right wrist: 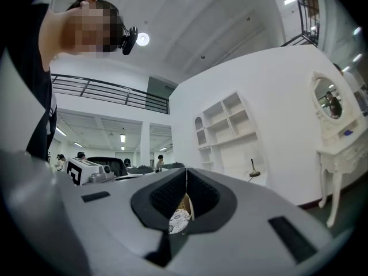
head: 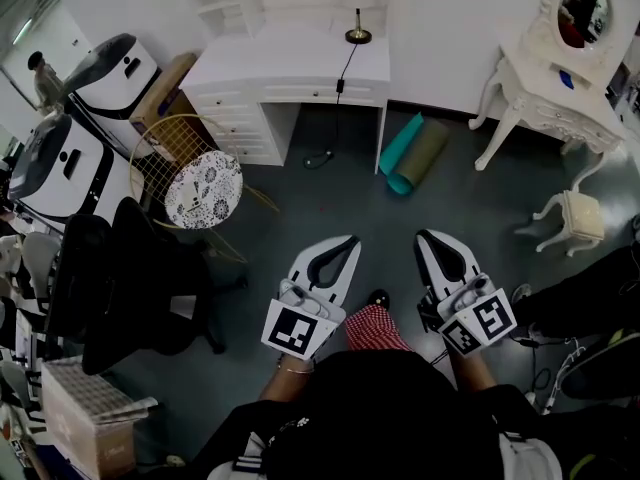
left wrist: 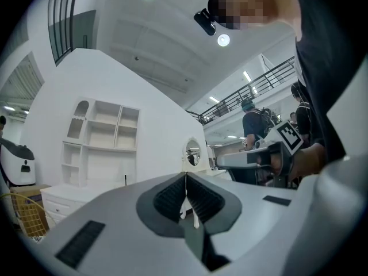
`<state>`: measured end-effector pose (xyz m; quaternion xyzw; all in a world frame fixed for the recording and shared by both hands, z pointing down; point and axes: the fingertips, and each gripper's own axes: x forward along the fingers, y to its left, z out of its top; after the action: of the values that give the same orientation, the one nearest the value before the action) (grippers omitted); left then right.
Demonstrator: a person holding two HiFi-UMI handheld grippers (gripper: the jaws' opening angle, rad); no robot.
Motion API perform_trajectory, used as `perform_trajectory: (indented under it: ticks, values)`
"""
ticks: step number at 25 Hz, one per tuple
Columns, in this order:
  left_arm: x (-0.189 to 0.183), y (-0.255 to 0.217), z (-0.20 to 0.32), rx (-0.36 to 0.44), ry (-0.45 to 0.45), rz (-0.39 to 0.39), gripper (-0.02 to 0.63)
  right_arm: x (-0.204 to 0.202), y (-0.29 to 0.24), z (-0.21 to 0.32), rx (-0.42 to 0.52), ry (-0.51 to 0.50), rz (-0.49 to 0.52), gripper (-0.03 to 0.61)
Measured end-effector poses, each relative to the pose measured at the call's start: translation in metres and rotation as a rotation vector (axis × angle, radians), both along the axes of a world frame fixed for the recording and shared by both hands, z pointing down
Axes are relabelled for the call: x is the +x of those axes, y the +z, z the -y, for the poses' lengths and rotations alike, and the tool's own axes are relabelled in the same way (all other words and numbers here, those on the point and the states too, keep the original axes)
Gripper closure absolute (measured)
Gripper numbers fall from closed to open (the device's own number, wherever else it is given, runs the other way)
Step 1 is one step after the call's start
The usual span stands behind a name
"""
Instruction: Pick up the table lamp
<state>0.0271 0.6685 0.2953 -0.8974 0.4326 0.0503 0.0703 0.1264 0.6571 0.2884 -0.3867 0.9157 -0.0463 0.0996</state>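
Left tongs (head: 350,240) and right tongs (head: 424,236) point forward side by side, both closed on nothing

- The left hand-held gripper (head: 350,240) has a smooth white shell that tapers to a tip, around a teardrop-shaped black opening lined with ribbed pads (left wrist: 172,195)
- The right hand-held gripper (head: 424,236) is the same build, white with a black ribbed lining
- Flat black rectangular insets (left wrist: 80,243) sit in the white shells
- The left marker cube (head: 297,330) and right marker cube (head: 482,323) bear black-and-white squares
- The person wears a black top (head: 390,408), a red-and-white checked garment (head: 375,330), a thin bracelet (head: 293,370) and a small black head camera (left wrist: 205,20)
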Motion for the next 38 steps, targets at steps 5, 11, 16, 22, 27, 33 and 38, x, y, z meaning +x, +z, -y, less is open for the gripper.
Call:
perform_trajectory:
  ticks: [5,11,16,22,27,33,38]
  values:
    - [0.000,0.005,0.045,-0.023,-0.014,0.014,0.600,0.008,0.002,0.049,-0.008,0.010,0.018,0.561]
    - [0.008,0.000,0.095,-0.021,-0.021,0.014,0.600,0.019,0.004,0.101,-0.018,0.012,0.022,0.561]
    - [0.017,0.001,0.127,-0.046,-0.010,0.010,0.600,0.023,0.006,0.133,-0.036,0.008,0.028,0.561]
    - [0.024,0.003,0.150,-0.051,-0.003,0.013,0.601,0.028,0.010,0.155,-0.039,0.015,0.033,0.561]
    - [0.027,0.008,0.164,-0.059,-0.004,0.028,0.600,0.032,0.012,0.169,-0.044,0.012,0.037,0.561]
    - [0.032,0.004,0.180,-0.046,0.011,0.030,0.600,0.036,0.014,0.184,-0.045,0.021,0.041,0.561]
    - [0.036,0.006,0.190,-0.044,0.025,0.028,0.600,0.039,0.018,0.191,-0.048,0.033,0.043,0.561]
